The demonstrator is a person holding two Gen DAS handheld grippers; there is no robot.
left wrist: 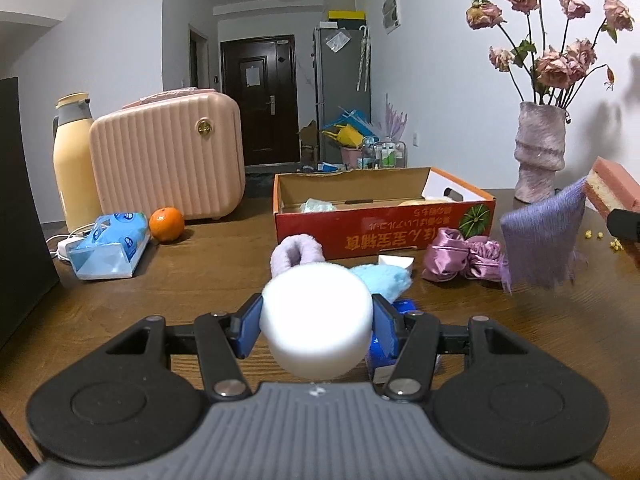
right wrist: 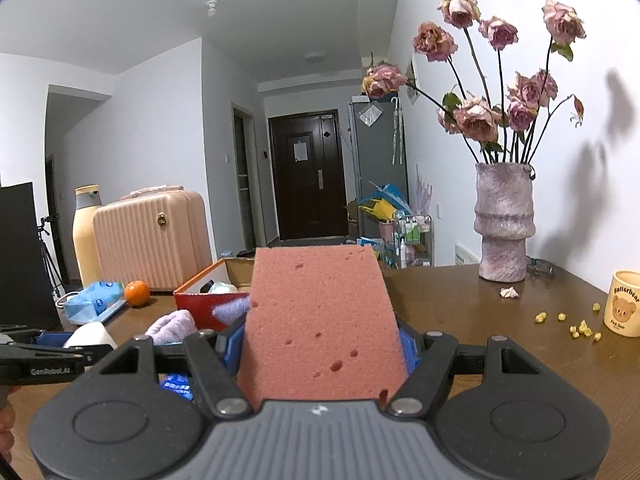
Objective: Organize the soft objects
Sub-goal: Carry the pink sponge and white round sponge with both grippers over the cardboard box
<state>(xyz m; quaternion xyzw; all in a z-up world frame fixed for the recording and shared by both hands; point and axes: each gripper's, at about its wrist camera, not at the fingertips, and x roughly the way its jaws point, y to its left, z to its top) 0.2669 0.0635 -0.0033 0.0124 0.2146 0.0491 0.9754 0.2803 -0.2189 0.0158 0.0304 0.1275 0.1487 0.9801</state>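
My left gripper point(left wrist: 316, 322) is shut on a white round sponge point(left wrist: 316, 320), held above the wooden table point(left wrist: 180, 280). My right gripper point(right wrist: 320, 344) is shut on a pink sponge point(right wrist: 320, 320); a purple fringed cloth point(left wrist: 540, 240) hangs with it in the left wrist view. An open red cardboard box point(left wrist: 380, 228) stands ahead, with soft items inside. In front of it lie a lilac fluffy scrunchie point(left wrist: 292, 256), a light blue fluffy piece point(left wrist: 384, 280) and a pink satin scrunchie point(left wrist: 460, 260).
A pink case point(left wrist: 168, 160), a yellow flask point(left wrist: 74, 160), an orange point(left wrist: 167, 224) and a blue tissue pack point(left wrist: 108, 244) stand at the left. A vase of dried roses point(right wrist: 504, 220), a bear mug point(right wrist: 624, 304) and yellow crumbs point(right wrist: 576, 326) are at the right.
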